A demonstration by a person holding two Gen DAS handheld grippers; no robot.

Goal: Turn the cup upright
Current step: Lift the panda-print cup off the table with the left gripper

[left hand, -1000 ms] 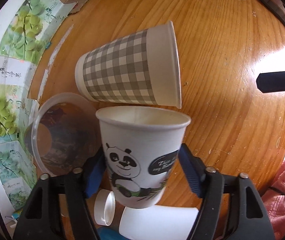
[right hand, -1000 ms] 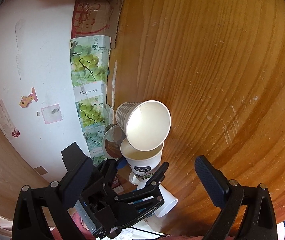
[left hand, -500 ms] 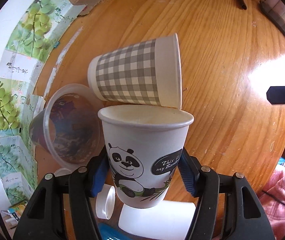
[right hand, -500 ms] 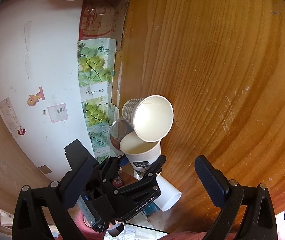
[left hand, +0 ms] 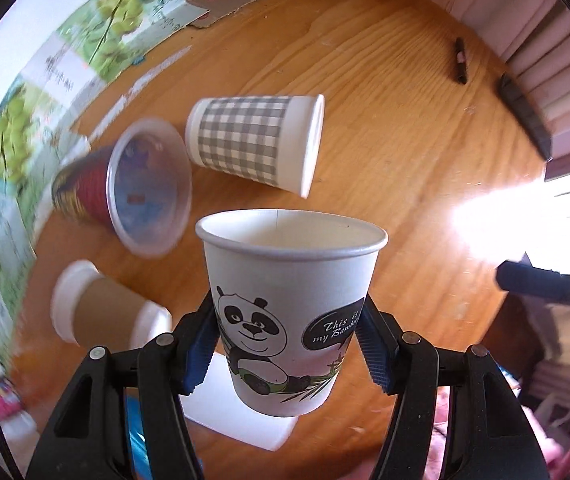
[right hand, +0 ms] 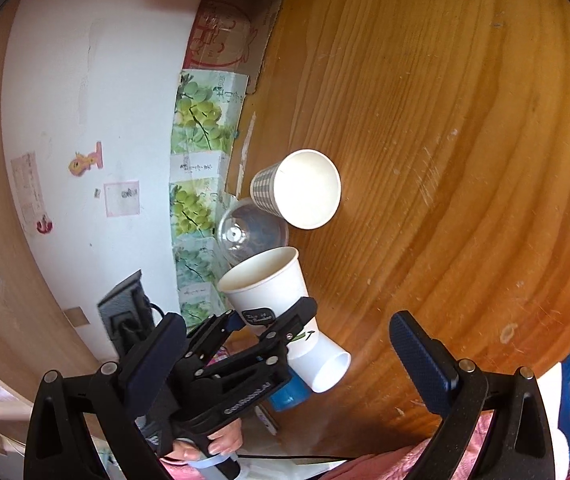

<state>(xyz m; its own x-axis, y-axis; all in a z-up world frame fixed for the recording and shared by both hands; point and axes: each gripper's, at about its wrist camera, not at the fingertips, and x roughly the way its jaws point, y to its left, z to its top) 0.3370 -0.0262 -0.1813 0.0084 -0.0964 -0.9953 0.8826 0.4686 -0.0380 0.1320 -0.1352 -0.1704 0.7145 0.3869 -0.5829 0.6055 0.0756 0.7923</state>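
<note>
1. Hidden or unclear: in the left wrist view the left edge is motion-blurred, so the print on the grape-pattern boxes [left hand: 97, 36] cannot be read. The plain white cup [left hand: 241, 412] is mostly covered by the panda cup [left hand: 291, 312], and glare washes out the right side of the surface [left hand: 405, 128].
2. Change from a second ago: your left claw [left hand: 285, 354] has pulled back and risen. A brown-sleeved cup [left hand: 101, 306] lying at lower left has come into view, and the checked cup [left hand: 255, 142] now sits clear of the panda cup's rim, higher in the frame.
3. Panda cup: upright, mouth up, inside looks bare, held above the surface at lower centre. Your left claw is clamped on its lower wall, blue pads [left hand: 201, 354] touching both sides.
4. Your right claw [right hand: 281, 354] stands wide apart, gripping nothing.
5. The checked cup and the clear lidded cup [left hand: 147, 190] lie on their sides, just beside each other.
</note>
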